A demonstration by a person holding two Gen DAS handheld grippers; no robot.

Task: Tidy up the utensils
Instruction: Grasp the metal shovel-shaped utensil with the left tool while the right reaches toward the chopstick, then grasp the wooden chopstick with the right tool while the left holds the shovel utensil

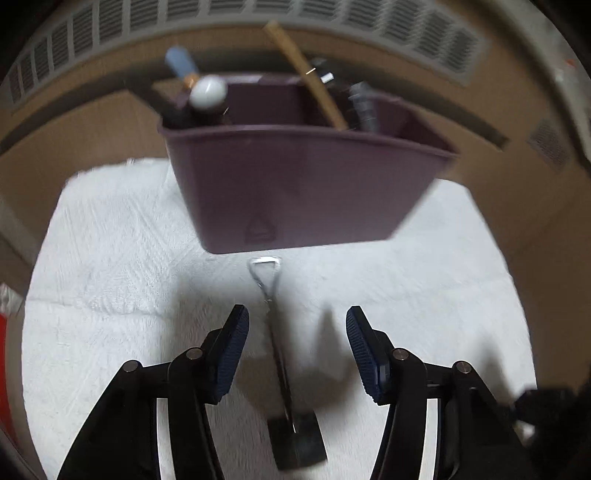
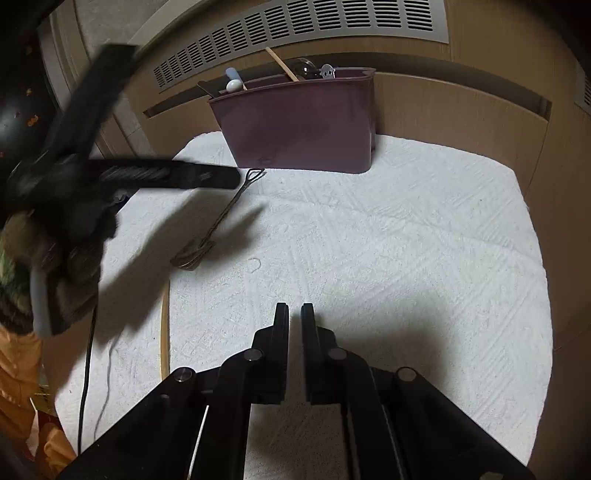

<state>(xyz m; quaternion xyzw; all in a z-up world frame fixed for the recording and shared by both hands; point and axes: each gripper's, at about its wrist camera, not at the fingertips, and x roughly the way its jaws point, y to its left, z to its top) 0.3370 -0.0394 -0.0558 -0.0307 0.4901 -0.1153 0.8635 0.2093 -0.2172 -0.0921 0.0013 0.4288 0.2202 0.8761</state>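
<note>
A small metal spatula (image 1: 280,354) with a wire loop handle lies on the white towel (image 1: 110,258), its loop pointing at the purple utensil bin (image 1: 295,192). My left gripper (image 1: 295,325) is open and hovers over the spatula, one finger on each side of the handle, not touching it. The bin holds several utensils, among them a wooden stick (image 1: 306,74) and a white-knobbed tool (image 1: 207,90). In the right wrist view the spatula (image 2: 218,221) lies left of centre, the bin (image 2: 299,122) stands at the back, and the left gripper (image 2: 236,177) reaches in from the left. My right gripper (image 2: 294,314) is shut and empty above the towel.
The towel (image 2: 369,240) covers a wooden surface against a wall with a vent grille (image 2: 295,33). Cables (image 2: 86,369) hang off the towel's left edge. Orange cloth (image 2: 18,369) shows at the far left.
</note>
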